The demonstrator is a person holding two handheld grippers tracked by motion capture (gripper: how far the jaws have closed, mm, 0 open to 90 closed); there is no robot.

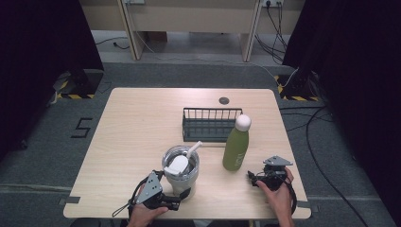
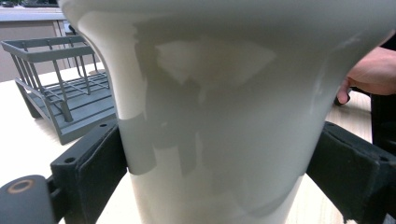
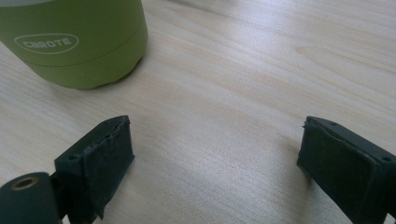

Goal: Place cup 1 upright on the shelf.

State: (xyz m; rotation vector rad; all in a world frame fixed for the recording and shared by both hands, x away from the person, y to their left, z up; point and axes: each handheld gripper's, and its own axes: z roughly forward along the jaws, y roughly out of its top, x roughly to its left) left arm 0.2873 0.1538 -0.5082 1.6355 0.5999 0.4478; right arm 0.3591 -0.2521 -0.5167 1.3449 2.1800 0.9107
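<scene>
Left claw (image 1: 182, 198): jaws set on either side of the narrow lower body of the pale tumbler (image 1: 181, 176), pads against its wall, pinching it. Tumbler stands upright near the front edge of the table (image 1: 137, 123), lid on, white straw (image 1: 194, 150) leaning toward the rack.

Right claw (image 1: 251, 178): jaws spread wide over bare wood, nothing between them. Green bottle (image 1: 236, 147) with white cap stands just ahead of it and apart, "CAROTE" printed near its base.

Dark wire rack (image 1: 208, 124) sits behind both vessels, mid-table; bottle's upper part overlaps its right corner in the high view
</scene>
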